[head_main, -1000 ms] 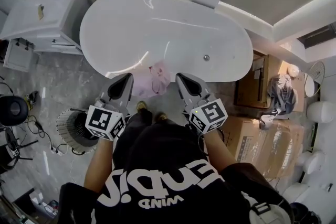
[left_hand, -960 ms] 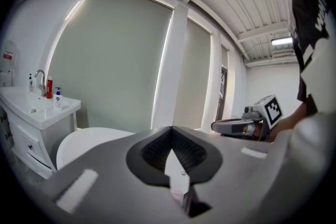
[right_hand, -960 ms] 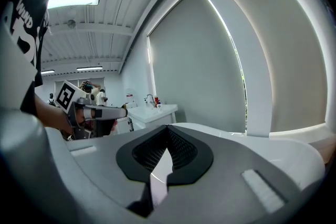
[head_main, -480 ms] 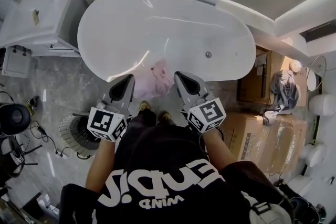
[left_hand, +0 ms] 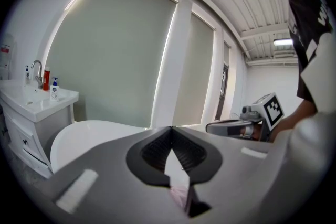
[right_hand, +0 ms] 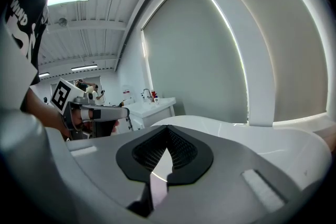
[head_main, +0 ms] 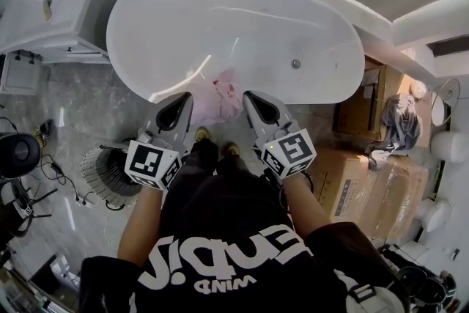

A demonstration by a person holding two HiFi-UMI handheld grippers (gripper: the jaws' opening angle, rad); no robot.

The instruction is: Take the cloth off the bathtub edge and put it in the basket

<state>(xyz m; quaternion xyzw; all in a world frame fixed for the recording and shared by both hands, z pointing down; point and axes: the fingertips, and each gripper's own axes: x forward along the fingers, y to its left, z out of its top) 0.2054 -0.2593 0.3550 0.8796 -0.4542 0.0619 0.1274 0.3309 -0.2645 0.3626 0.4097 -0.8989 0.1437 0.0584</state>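
Note:
A pink cloth [head_main: 220,96] hangs over the near edge of the white bathtub [head_main: 234,18]. My left gripper [head_main: 182,100] is just left of the cloth and my right gripper [head_main: 250,100] just right of it, both pointing at the tub rim. Neither touches the cloth. Both are shut, with nothing between the jaws. In the left gripper view the jaw tips meet, and a bit of the pink cloth [left_hand: 179,194] shows below them. The round wire basket [head_main: 91,171] stands on the floor to my left, below the left gripper.
A white vanity with a sink [head_main: 44,7] stands left of the tub. Cardboard boxes [head_main: 366,183] and a bundle of grey cloth [head_main: 399,121] fill the floor at the right. A black round object [head_main: 16,155] and cables [head_main: 51,179] lie at the left.
Both grippers have moved a little forward toward the tub rim and now flank the cloth more closely. Their jaws have stayed shut.

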